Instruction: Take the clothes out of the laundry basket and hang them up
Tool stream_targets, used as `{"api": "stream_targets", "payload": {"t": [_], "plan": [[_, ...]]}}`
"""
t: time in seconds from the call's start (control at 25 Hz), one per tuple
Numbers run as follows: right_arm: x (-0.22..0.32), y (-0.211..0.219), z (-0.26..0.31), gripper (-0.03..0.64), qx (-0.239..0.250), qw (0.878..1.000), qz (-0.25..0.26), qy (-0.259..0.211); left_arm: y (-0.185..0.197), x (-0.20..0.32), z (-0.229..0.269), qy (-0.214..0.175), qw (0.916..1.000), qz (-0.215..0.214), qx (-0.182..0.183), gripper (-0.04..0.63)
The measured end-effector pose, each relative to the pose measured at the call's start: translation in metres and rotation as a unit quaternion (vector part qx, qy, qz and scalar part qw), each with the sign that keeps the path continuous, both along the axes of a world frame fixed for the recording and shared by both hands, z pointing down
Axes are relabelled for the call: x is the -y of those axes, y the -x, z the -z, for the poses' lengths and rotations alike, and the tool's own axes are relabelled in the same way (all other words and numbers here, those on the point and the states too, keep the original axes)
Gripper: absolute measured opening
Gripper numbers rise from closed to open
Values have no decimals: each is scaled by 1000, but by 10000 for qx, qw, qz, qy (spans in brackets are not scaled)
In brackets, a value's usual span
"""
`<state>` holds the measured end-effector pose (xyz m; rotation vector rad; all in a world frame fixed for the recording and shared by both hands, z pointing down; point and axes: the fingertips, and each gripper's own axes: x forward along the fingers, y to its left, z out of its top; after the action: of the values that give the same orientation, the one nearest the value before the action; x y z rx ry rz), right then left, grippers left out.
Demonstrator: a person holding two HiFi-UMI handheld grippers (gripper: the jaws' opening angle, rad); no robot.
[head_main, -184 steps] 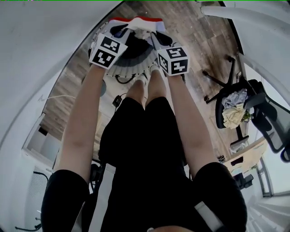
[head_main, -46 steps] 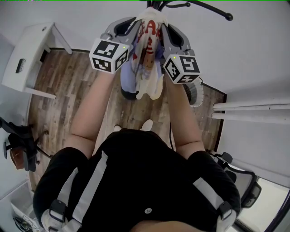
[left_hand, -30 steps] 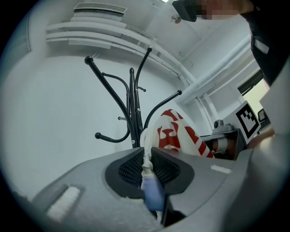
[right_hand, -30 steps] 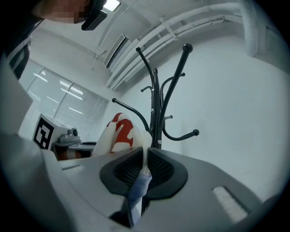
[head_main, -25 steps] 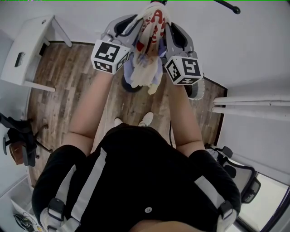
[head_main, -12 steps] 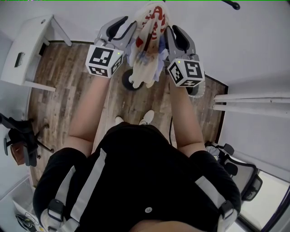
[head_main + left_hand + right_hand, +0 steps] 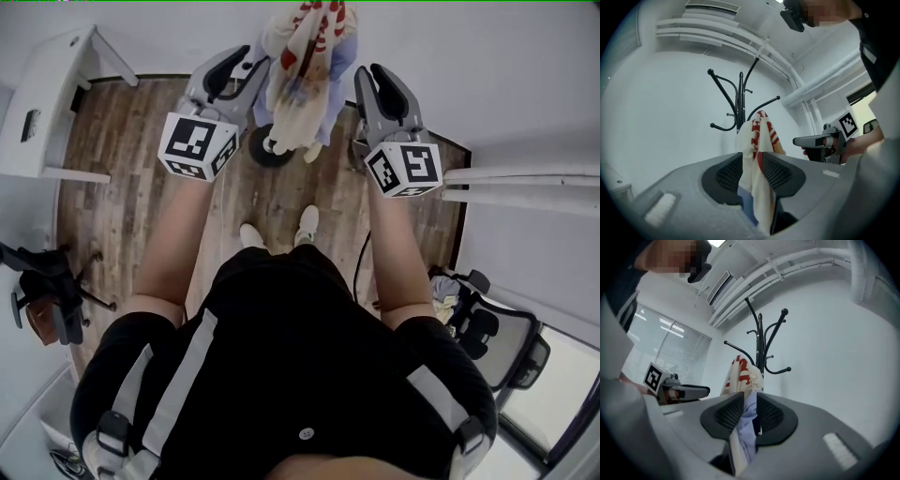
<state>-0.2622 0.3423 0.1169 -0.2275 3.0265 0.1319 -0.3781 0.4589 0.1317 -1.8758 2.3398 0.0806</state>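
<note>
Nearest the camera, the person's two bare forearms reach forward, one tool in each hand. The left tool point(image 7: 752, 164) has its jaws apart; they have just been opening. Cloth shows in the gap, but the pads do not press on it. The right tool point(image 7: 750, 401) reads the same way: its jaws have just been opening and now stand a little apart, with pale blue and cream cloth between them but not pinched. In the head view both tools sit just beside the garment point(image 7: 302, 56), one on each side.

The garment, cream with red print and a pale blue layer under it, hangs in a bunch from the black coat rack point(image 7: 739, 101), draped over one of its lower hooks. Below it, the rack base point(image 7: 265, 150) stands on the wooden floor point(image 7: 141, 187).

As I judge it, this piece is hung and the letting-go is nearly complete; the tools only need to draw clear without dragging the cloth off the hook. The laundry basket is in none of these views, so I cannot tell how many clothes remain to fetch.
</note>
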Motion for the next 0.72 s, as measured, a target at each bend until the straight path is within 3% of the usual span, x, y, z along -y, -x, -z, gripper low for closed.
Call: {"api": "stream_targets", "payload": {"t": [0.32,0.48,0.72], "plan": [[-36,-64,-45,59,-338,9967,649,360,-93,-14,-54,471,9971,-495,-346,116],[-60,-97,-56,34,-410,9920,1118,428,-148,-20,-60,571,9961,-539,-401,68],[-87,-149,-53,2,-360,9842,1720,223,-216,-26,-44,415,9979,-353,-338,2]]}}
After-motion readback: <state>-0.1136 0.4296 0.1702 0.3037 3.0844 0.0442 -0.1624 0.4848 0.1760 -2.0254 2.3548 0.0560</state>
